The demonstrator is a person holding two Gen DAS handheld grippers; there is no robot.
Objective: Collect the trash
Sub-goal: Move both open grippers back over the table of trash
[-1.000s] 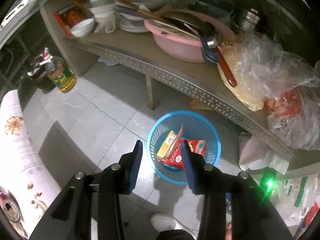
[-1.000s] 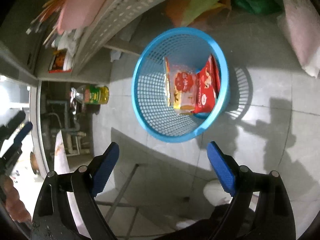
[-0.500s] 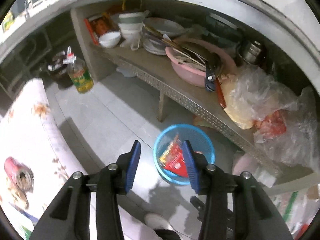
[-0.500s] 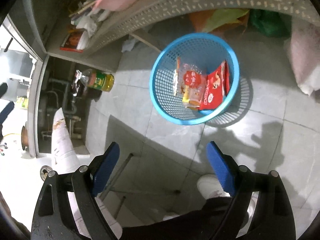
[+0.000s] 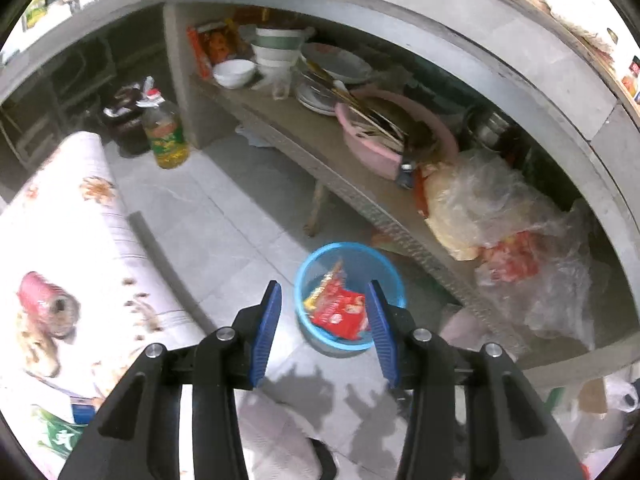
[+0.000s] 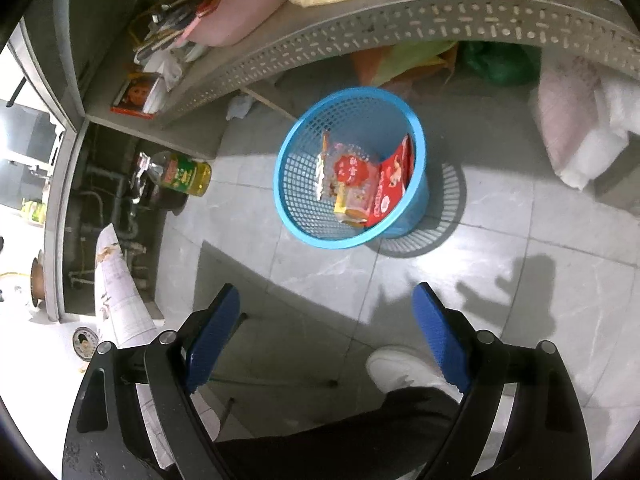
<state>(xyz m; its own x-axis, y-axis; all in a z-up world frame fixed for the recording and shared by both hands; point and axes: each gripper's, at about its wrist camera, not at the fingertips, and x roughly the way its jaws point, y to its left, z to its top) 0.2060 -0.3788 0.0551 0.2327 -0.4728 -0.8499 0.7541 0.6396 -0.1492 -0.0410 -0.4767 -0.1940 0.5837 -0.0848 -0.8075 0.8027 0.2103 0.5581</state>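
A blue mesh basket [image 5: 384, 270] [image 6: 304, 200] stands on the grey tiled floor beside a low shelf. Inside it lie a red snack wrapper [image 5: 340, 312] [image 6: 390, 188] and a clear wrapper with a red round label [image 6: 348, 176]. My left gripper [image 5: 324, 320] hangs well above the basket, its blue pads apart with nothing between them. My right gripper [image 6: 326, 326] is open wide over the floor, short of the basket, also with nothing in it. A crushed red can [image 5: 46, 304] lies on the flowered tablecloth [image 5: 72, 240] at the left.
A low shelf [image 5: 320, 148] [image 6: 360, 28] holds bowls, plates, a pink basin and plastic bags. A bottle of oil [image 5: 164, 136] [image 6: 184, 172] stands on the floor. A person's white shoe [image 6: 404, 368] and dark trouser leg are below the right gripper. Bags lie under the shelf.
Both grippers have risen and drawn back from the basket, which looks smaller now. The tablecloth with the red can has come into the left wrist view. The wrappers in the basket have not moved.
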